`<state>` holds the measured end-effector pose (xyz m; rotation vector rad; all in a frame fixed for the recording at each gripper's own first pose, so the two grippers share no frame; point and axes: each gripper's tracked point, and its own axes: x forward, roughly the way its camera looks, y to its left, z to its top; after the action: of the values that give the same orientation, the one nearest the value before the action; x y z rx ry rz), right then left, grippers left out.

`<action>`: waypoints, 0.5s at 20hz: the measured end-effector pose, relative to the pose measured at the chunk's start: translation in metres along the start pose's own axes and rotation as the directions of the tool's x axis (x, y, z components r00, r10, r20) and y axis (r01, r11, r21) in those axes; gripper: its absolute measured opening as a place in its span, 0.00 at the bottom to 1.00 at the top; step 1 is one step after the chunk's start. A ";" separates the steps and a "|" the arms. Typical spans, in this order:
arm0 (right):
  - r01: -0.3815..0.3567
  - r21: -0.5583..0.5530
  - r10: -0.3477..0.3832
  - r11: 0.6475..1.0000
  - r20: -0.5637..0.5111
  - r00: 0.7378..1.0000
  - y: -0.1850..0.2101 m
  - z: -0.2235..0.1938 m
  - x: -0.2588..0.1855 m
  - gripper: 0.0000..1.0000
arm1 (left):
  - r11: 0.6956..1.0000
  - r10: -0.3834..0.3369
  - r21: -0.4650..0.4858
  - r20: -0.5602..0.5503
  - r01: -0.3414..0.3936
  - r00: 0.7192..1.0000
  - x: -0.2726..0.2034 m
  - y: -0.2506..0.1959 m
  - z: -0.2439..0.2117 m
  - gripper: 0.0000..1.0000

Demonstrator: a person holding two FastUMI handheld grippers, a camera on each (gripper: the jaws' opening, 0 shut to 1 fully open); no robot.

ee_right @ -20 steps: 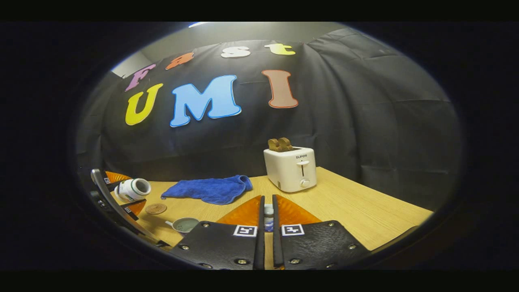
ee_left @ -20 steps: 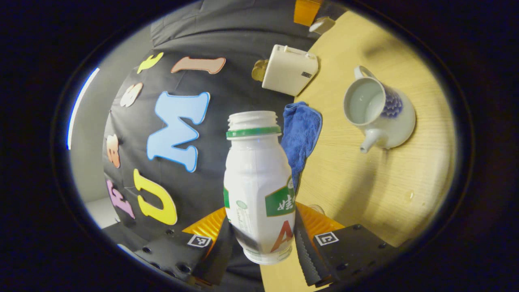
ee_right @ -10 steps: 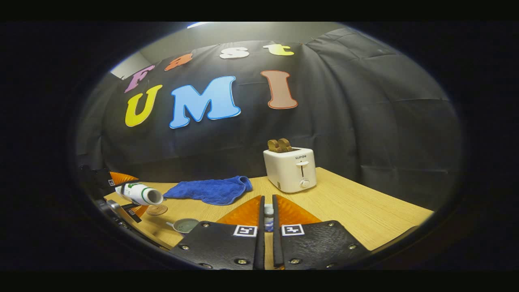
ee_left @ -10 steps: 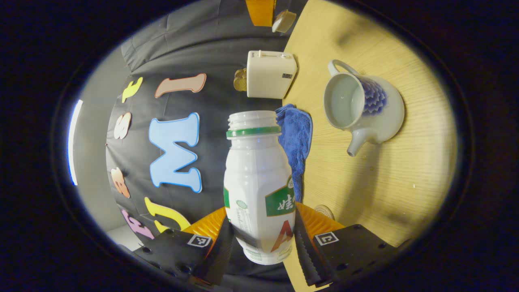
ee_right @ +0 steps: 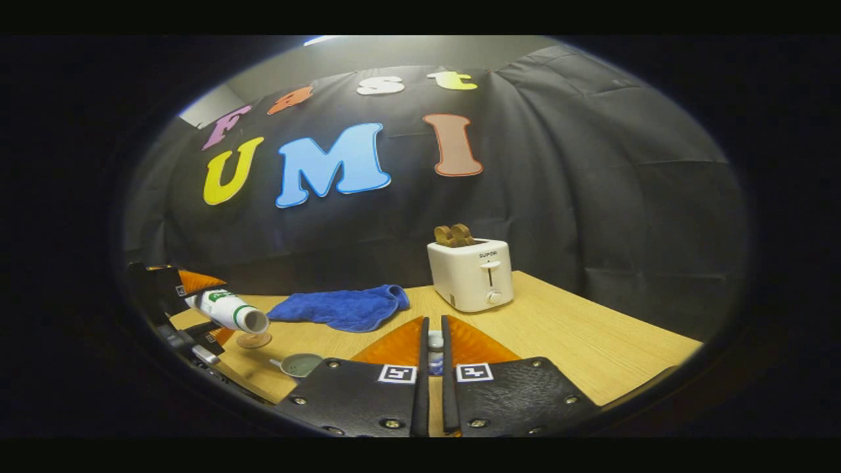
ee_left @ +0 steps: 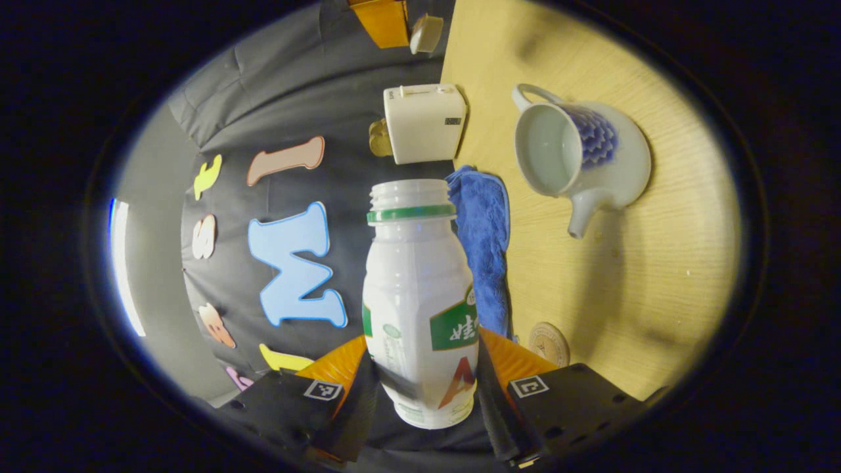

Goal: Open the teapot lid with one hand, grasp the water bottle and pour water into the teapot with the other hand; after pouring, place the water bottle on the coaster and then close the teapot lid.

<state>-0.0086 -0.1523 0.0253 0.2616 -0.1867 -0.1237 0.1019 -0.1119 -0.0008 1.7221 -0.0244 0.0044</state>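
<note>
Left gripper (ee_left: 426, 387): both fingers press on the sides of the one water bottle (ee_left: 417, 295), low on its body. Cap off, neck open. In the right gripper view the same bottle (ee_right: 227, 311) lies tipped, mouth pointing down and toward the table's middle, held above the table's left part; the left gripper (ee_right: 172, 303) behind it is partly cut by the view's edge.

Right gripper (ee_right: 434, 358): fingers drawn nearly together with a thin gap. A small pale thing, the teapot lid (ee_right: 435, 342), sits in that gap at the tips; mostly hidden, and whether both fingers press on it cannot be told. In the left gripper view the lid (ee_left: 426, 33) is seen far off at the top edge, beside an orange gripper part, cut off.

One teapot (ee_left: 581, 161), white with blue pattern, lidless, stands on the table (ee_left: 657, 276) well in from its edges; inside looks pale, water level unclear. In the right gripper view only its open rim and spout (ee_right: 297, 364) clear the finger.

One round coaster (ee_left: 549, 343), bare, near the blue cloth (ee_left: 486, 243); bottom part hidden by the finger.

One white toaster (ee_right: 470, 274) at the table's far edge, two brown slices in its slots.
</note>
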 end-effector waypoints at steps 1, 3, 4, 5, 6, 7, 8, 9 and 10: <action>0.000 0.000 0.000 1.000 0.000 1.000 -0.001 -0.001 0.000 0.08 | 1.000 0.006 0.010 0.001 -0.006 1.000 0.001 0.004 -0.001 0.78; 0.000 -0.001 0.000 1.000 0.000 1.000 -0.001 -0.001 0.000 0.08 | 1.000 0.010 0.021 0.004 -0.010 1.000 0.003 0.008 -0.002 0.84; 0.000 -0.001 0.000 1.000 0.000 1.000 -0.001 0.000 0.000 0.08 | 1.000 0.014 0.028 0.004 -0.014 1.000 0.003 0.009 -0.001 0.77; 0.001 0.000 -0.001 1.000 0.001 1.000 -0.001 0.000 0.000 0.08 | 0.999 0.017 0.037 0.003 -0.017 1.000 0.004 0.011 -0.003 0.78; 0.001 0.000 -0.001 1.000 0.002 1.000 -0.001 0.000 0.000 0.08 | 0.999 0.019 0.045 0.002 -0.019 1.000 0.003 0.012 -0.002 0.78; 0.001 -0.001 -0.001 1.000 0.002 1.000 -0.001 0.000 0.000 0.07 | 0.999 0.020 0.049 0.005 -0.020 1.000 0.003 0.013 -0.002 0.78; 0.001 -0.001 -0.001 1.000 0.002 1.000 -0.001 0.000 0.001 0.07 | 0.999 0.019 0.049 0.006 -0.019 1.000 0.003 0.013 -0.001 0.78; 0.001 -0.002 -0.001 1.000 0.000 1.000 -0.001 -0.001 0.001 0.08 | 0.999 0.018 0.048 0.005 -0.018 1.000 0.004 0.013 -0.002 0.77; 0.000 -0.002 0.000 1.000 -0.002 1.000 -0.001 -0.001 0.000 0.08 | 0.999 0.019 0.049 0.004 -0.019 1.000 0.004 0.014 -0.002 0.77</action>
<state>-0.0080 -0.1526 0.0241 0.2600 -0.1851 -0.1234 0.1054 -0.1119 0.0132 1.7704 -0.0440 0.0161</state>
